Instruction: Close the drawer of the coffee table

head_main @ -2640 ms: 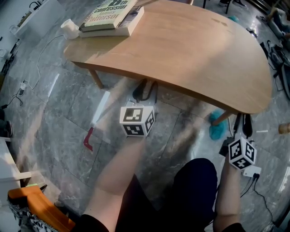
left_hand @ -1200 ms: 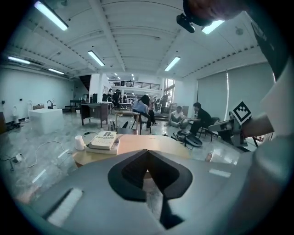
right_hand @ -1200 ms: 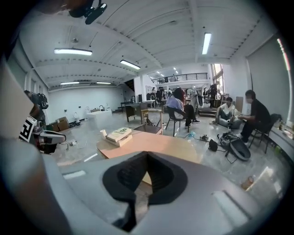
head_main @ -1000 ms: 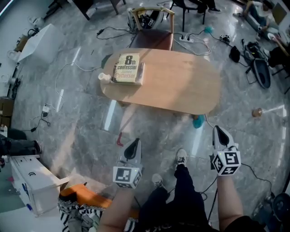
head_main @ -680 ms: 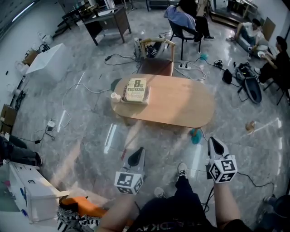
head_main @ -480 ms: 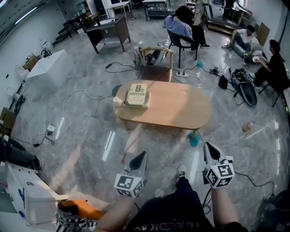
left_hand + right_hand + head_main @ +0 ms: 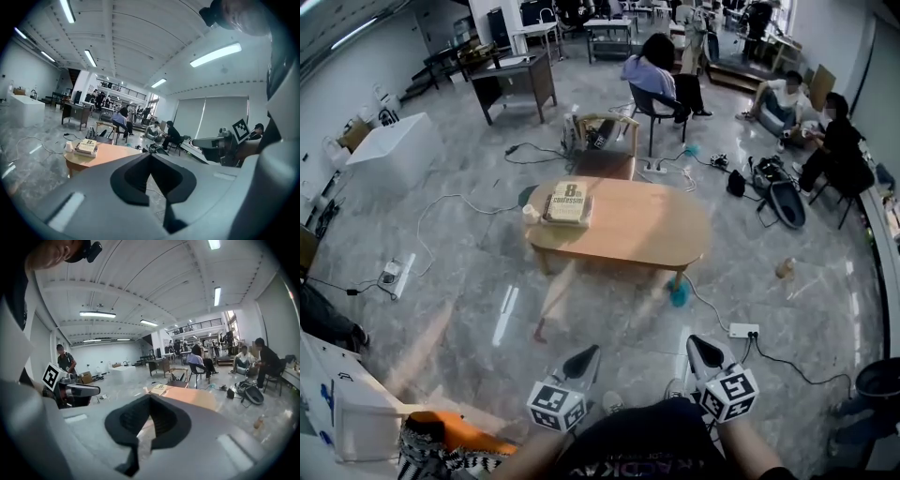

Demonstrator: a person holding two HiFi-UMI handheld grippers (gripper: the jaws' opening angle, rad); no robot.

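Low oval wooden bench is located mid-floor, well apart from the operator. No drawer is made out under it from any view, so its state cannot be confirmed. Drawer is judged light, rigid and free-sliding. If found open, push is best applied w/ closed tips at centre of its front, square-on, to avoid jamming. Left tongs and right tongs are held low near the body, both pinched together, nothing betw. them. On bench top are noted: book, w/ small white cup just beside. Obstructions recorded: teal object by near-right leg, power strip on floor in approach path, chair behind bench. Seated persons are further back, not in path.
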